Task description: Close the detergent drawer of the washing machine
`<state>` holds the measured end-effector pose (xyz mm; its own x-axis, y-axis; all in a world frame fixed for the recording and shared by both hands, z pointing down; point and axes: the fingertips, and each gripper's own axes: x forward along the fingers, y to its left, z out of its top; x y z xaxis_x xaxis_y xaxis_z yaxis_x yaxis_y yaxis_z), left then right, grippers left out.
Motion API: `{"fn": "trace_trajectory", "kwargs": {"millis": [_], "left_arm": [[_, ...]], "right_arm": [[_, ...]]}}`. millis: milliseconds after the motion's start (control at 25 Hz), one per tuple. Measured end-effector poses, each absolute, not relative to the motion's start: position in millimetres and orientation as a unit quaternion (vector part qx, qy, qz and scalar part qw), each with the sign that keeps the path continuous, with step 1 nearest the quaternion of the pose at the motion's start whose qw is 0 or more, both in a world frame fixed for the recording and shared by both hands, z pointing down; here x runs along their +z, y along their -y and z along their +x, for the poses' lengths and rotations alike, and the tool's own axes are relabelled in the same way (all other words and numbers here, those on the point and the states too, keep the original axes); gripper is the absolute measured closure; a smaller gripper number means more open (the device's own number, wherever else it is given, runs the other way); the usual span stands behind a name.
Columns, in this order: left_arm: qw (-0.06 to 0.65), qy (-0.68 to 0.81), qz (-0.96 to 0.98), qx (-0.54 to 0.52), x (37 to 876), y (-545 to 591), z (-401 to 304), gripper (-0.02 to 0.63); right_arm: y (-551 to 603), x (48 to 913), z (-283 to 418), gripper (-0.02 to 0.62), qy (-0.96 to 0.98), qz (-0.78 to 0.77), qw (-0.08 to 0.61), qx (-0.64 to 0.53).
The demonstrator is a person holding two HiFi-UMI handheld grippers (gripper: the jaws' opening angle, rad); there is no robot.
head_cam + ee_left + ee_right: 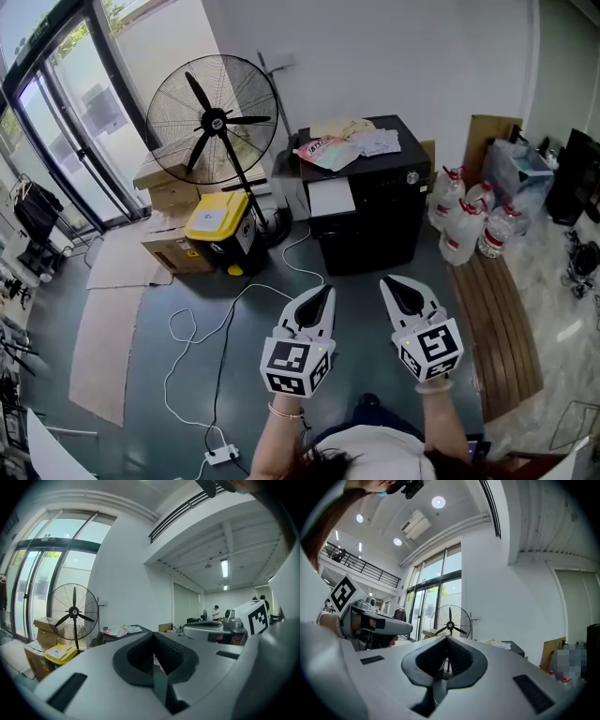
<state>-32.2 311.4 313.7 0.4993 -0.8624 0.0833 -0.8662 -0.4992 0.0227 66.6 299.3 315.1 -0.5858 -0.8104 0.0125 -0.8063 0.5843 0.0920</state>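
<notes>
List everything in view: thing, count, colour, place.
Fan: one, black, left of the machine.
Machine: one, black, by the wall.
Papers: a heap, pink and white, on the machine.
Box: one, yellow lid, below the fan.
Cartons: brown, count unclear, beside the box.
Jugs: about four, clear, right of the machine.
Cable: one, white, on the floor.
Board: one, wooden, floor at right.
Left gripper: one, grey, shut, empty.
Right gripper: one, grey, shut, empty.

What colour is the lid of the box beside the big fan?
Yellow; the lid shows best in the head view.
</notes>
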Motion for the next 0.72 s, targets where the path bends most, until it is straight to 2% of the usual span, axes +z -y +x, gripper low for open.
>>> {"fn": "trace_trajectory", "kwargs": {"millis": [720], "left_arm": [[0.046, 0.525, 0.848, 0.044, 327, -252, -3, 0.588]], "right_arm": [[-228, 332, 104, 0.569, 0.896, 0.444, 0.013, -0.010]]}}
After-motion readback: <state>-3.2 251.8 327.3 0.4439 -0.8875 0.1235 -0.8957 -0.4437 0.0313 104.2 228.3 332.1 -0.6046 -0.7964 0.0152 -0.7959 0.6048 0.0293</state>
